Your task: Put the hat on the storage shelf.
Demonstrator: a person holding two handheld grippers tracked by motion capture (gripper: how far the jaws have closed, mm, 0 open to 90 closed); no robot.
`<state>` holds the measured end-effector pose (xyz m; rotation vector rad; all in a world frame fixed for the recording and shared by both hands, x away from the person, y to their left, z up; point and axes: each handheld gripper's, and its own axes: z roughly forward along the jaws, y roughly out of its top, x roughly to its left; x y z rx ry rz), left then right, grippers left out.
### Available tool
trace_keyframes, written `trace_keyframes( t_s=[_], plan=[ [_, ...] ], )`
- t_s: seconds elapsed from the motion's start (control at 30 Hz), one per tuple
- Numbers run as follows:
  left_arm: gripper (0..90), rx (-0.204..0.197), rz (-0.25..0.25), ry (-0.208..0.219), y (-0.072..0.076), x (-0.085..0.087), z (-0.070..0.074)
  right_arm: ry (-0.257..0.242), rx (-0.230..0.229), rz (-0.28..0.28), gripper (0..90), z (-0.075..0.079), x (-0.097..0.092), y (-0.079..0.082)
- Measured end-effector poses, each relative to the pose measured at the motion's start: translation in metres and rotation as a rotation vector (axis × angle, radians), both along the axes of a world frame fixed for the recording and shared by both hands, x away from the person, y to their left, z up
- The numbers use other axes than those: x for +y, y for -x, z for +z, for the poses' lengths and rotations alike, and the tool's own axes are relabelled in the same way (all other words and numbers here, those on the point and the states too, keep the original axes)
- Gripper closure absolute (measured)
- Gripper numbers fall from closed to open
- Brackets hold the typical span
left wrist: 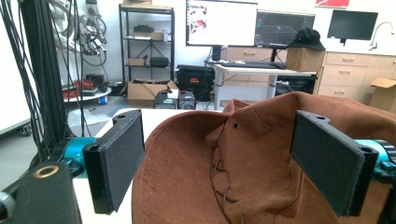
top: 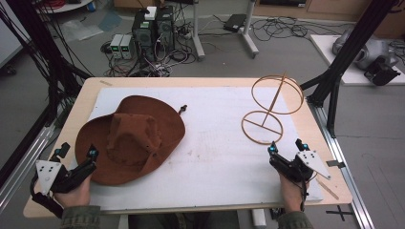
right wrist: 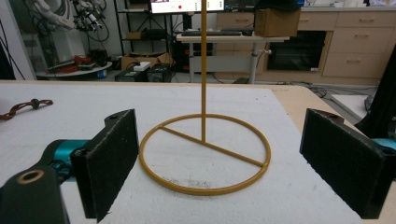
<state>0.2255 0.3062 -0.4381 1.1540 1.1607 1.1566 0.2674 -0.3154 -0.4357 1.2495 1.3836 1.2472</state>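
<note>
- High view: brown hat (top: 131, 138) lies at the white mat's (top: 215, 162) left, brim just ahead of the left gripper (top: 76, 152); the gold wire stand (top: 270, 109) rises ahead of the right gripper (top: 286, 145).
- Left gripper view: jaws gape, empty; hat brim between them.
- Right gripper view: jaws spread wide, empty; stand's base ring dead ahead.

Lab, monitors (left wrist: 222, 22), computer towers (top: 154, 28), cables (top: 282, 26)

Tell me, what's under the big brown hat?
The brown hat lies on the white mat, which covers the wooden table. Its brim hangs a little past the mat's left edge. Anything beneath its crown is hidden.
</note>
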Motion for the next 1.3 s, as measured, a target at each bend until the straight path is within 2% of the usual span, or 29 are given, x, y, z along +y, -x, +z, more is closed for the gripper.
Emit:
trace_keyframes(
  t_s=[0.7,0.87,1.13,1.3],
  plan=[
    [17.6,0.003,-0.011,0.003,0.000,0.000,0.000,0.000,0.007,0.006,11.0,-0.001,0.000,-0.002],
    [17.1,0.005,-0.033,-0.033,-0.002,-0.003,0.004,0.002,0.002,0.007,11.0,-0.001,-0.001,-0.002],
    [17.0,0.003,-0.059,-0.045,-0.004,-0.004,0.009,0.001,0.004,0.009,11.0,-0.001,-0.002,-0.003],
    [17.0,0.012,-0.097,-0.092,-0.006,-0.005,0.016,0.002,0.007,0.012,11.0,-0.001,-0.002,-0.004]
  ],
)
